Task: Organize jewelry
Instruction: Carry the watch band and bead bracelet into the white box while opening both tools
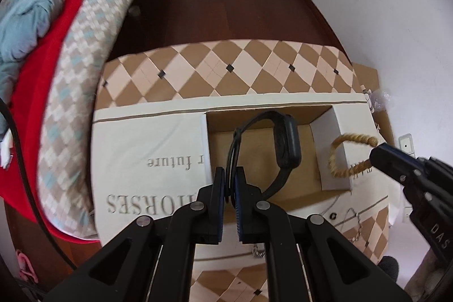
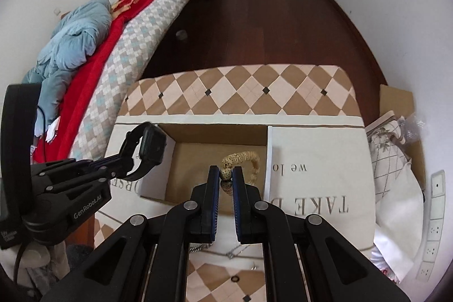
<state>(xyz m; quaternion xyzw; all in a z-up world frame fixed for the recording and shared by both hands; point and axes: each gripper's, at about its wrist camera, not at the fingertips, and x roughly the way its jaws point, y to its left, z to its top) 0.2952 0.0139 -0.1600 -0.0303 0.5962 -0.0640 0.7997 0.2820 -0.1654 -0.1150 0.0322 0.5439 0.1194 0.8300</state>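
My left gripper is shut on the strap of a black smartwatch and holds it above an open cardboard box with white flaps. The watch also shows in the right wrist view, over the box's left flap. My right gripper is shut on a tan beaded bracelet and holds it over the box interior. In the left wrist view the bracelet hangs by the box's right flap.
The box lies on a cloth with tan and cream diamonds. A silver chain and a small dark ring lie on the cloth near me. A bed with red and blue bedding is on the left.
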